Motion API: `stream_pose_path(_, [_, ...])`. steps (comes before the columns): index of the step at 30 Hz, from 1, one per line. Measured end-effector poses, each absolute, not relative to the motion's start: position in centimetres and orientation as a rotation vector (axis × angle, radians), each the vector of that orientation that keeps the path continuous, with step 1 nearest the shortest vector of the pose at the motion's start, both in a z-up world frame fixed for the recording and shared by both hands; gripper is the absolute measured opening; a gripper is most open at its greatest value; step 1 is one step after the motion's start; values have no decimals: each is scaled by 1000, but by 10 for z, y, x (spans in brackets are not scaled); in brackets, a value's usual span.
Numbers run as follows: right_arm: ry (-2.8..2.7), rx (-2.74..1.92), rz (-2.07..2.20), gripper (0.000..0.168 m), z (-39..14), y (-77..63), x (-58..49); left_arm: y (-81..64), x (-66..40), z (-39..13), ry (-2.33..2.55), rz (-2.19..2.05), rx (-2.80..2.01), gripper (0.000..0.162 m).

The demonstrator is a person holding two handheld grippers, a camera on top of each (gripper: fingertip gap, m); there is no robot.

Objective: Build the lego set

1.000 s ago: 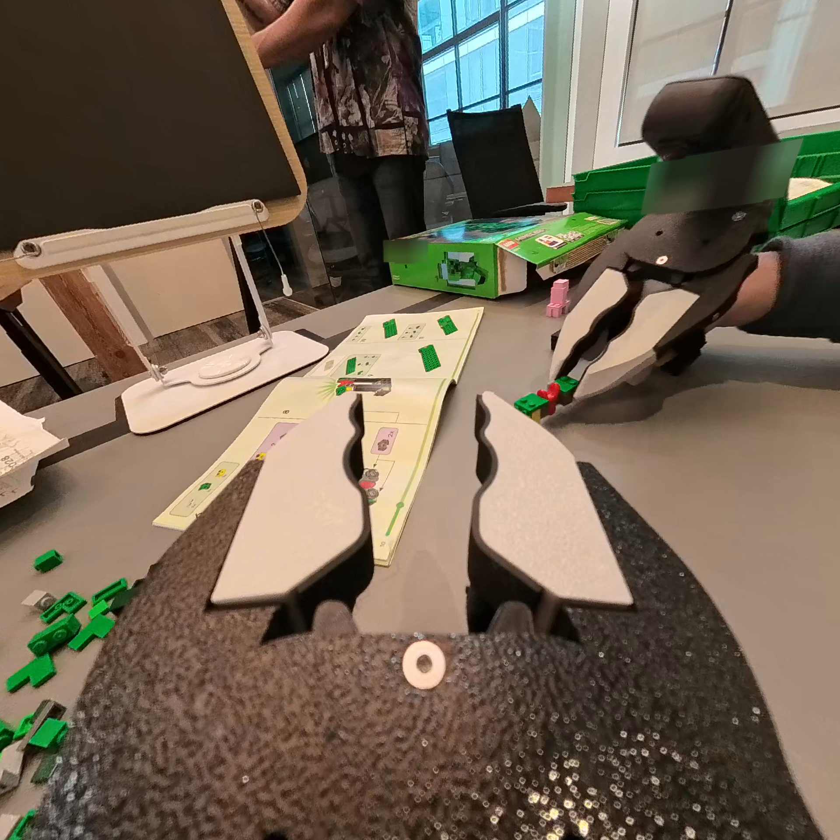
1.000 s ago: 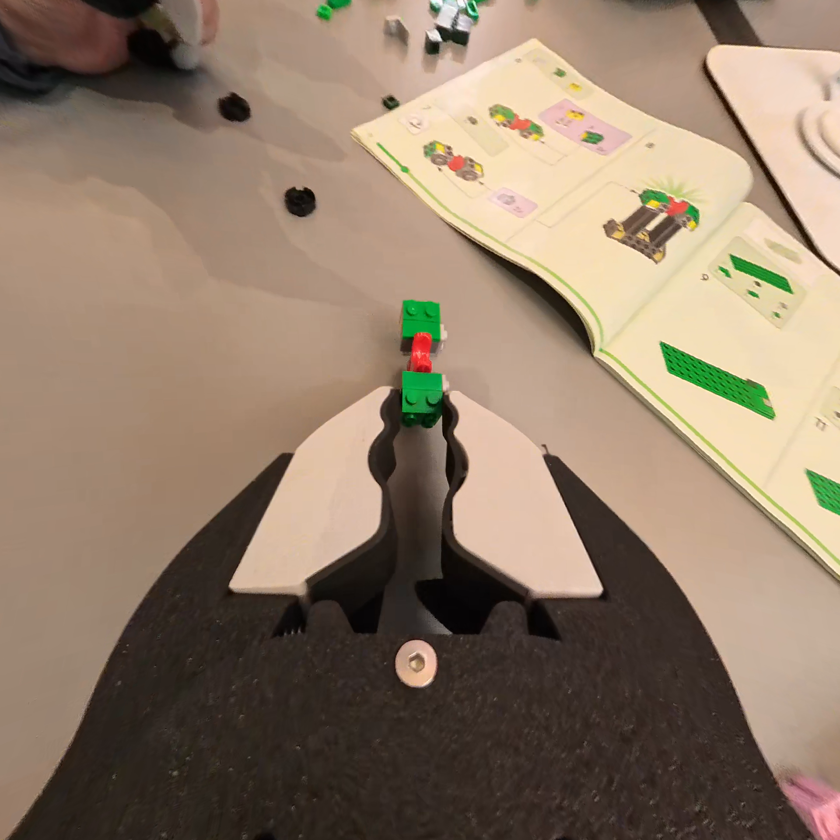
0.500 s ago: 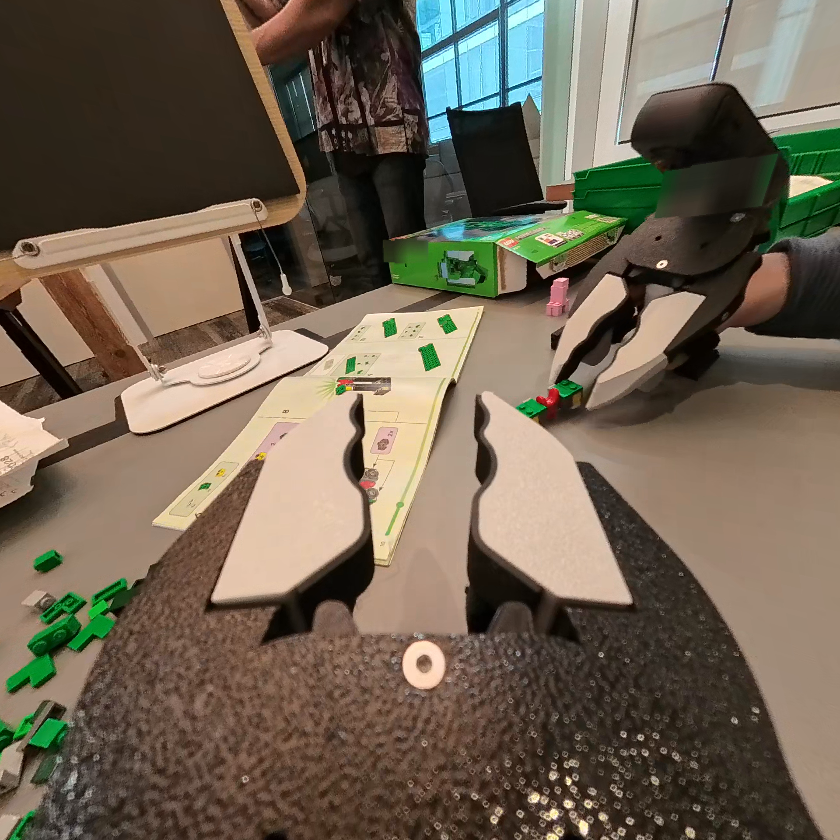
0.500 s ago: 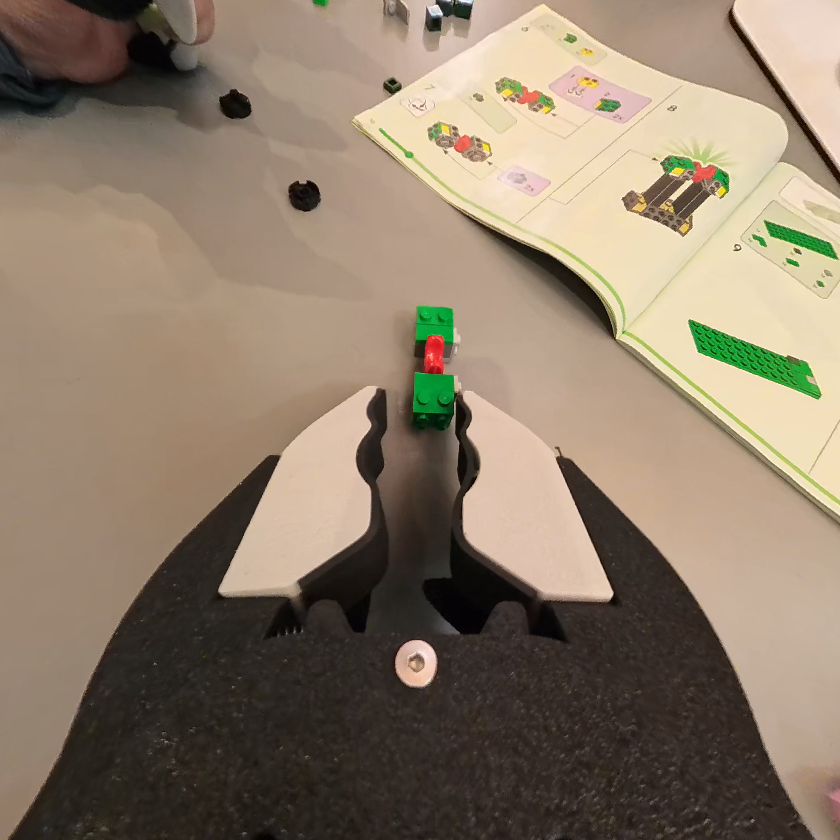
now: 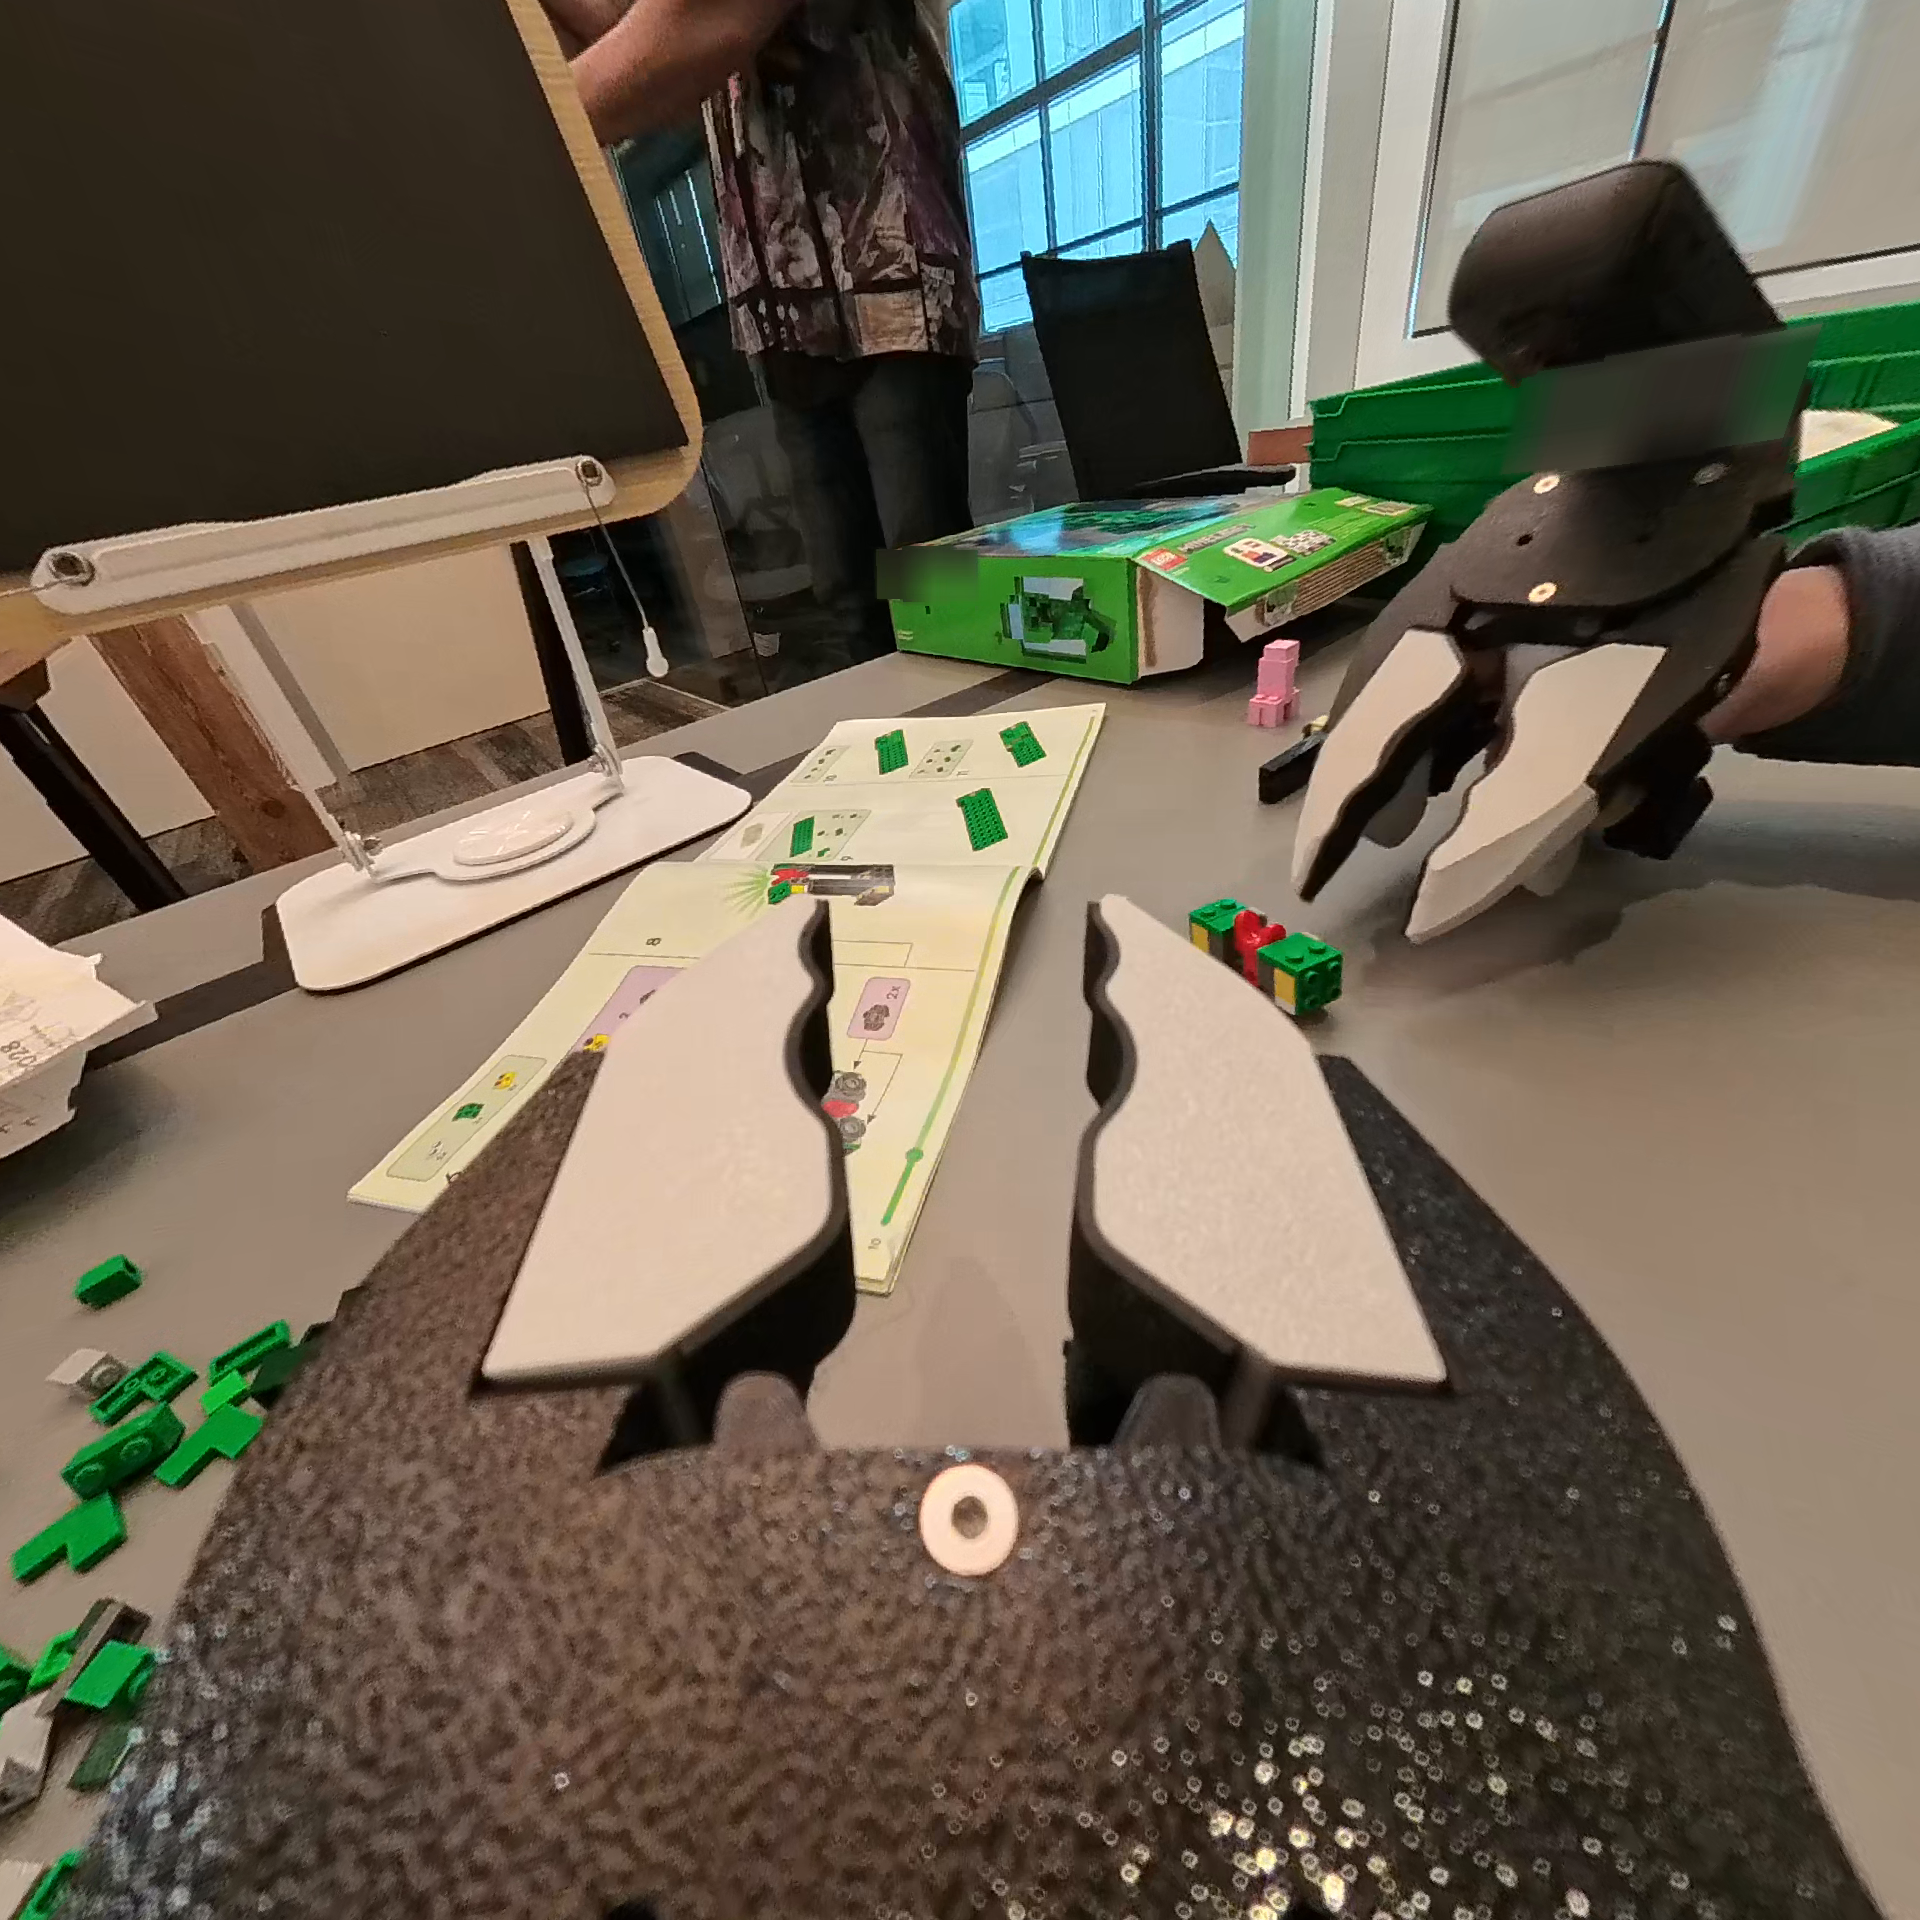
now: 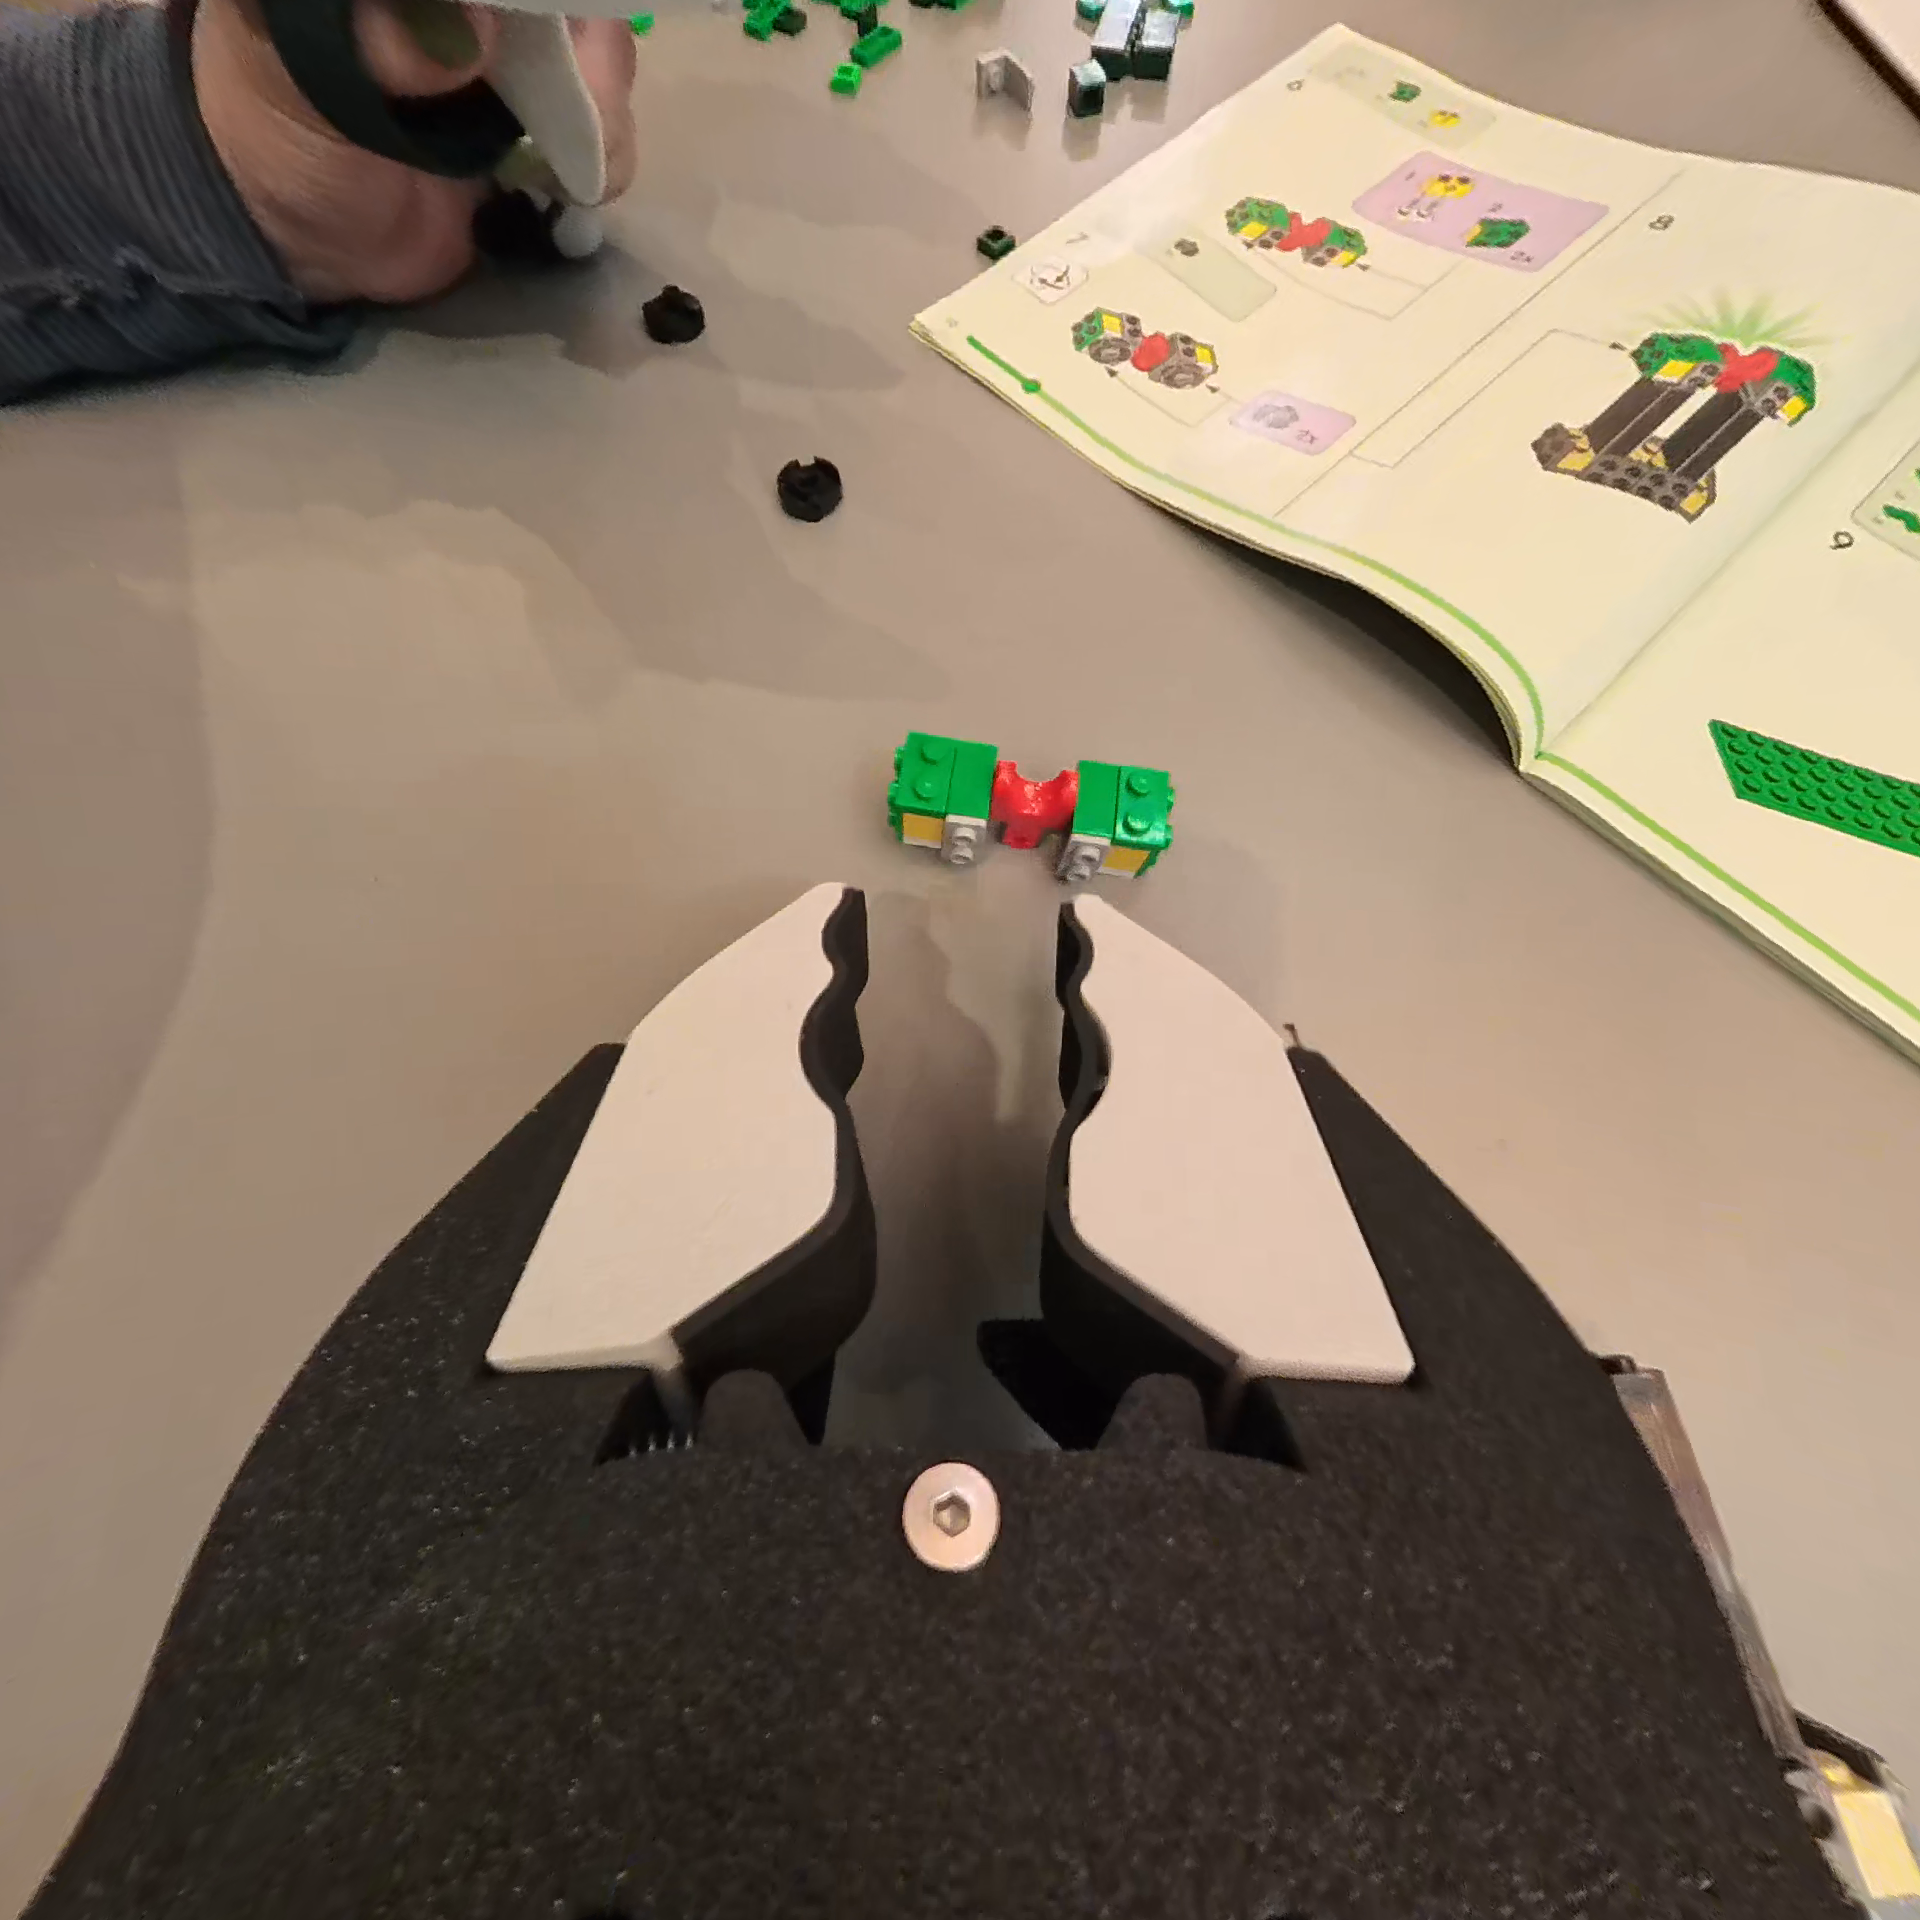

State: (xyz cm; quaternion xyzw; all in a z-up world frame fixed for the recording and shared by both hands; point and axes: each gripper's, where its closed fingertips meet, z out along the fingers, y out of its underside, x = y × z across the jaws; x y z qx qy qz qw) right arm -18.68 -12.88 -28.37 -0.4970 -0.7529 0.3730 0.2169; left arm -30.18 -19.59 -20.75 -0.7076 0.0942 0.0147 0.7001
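Right gripper (image 6: 961, 902), fingers apart, points at a green-and-red assembly (image 6: 1031, 805) mid-frame; left gripper (image 5: 956, 914), fingers apart, empty above the booklet (image 5: 831, 935).

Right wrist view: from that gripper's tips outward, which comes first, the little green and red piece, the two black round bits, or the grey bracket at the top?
1. Green and red piece: just beyond the right gripper, straight ahead.
2. Nearer black round bit: farther, slightly left.
3. Farther black round bit: farther left, near the person's hand.
4. Grey bracket: top edge, by the loose green bricks.
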Motion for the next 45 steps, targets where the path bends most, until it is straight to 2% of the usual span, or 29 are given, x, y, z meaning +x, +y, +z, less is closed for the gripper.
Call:
stream_pose_path(4, [-2090, -1373, 1002, 35, -286, -129, -188, -196, -302, -207, 209, 32, -1575, 46])
stream_pose_path(10, [-1998, -1351, 955, 56, -283, -119, -197, -196, -302, -208, 210, 31, -1577, 46])
stream_pose_path(19, [-2057, -1309, 994, 66, -287, -126, -211, -196, -301, -208, 212, 30, -1578, 46])
stream_pose_path(25, [-2109, -1323, 965, 66, -294, -128, -214, -196, -301, -208, 215, 30, -1581, 46])
stream_pose_path(29, [-2143, -1348, 931, 57, -295, -128, -215, -195, -301, -208, 215, 28, -1582, 46])
stream_pose_path(34, [-2393, -1417, 688, 57, -290, -115, -203, -195, -302, -208, 210, 23, -1581, 46])
stream_pose_path(41, [-2837, -1566, 22, 57, -291, -86, -166, -195, -302, -208, 210, 17, -1584, 47])
stream_pose_path(45, [-2955, -1555, -191, 57, -298, -86, -157, -195, -302, -208, 208, 13, -1585, 47])
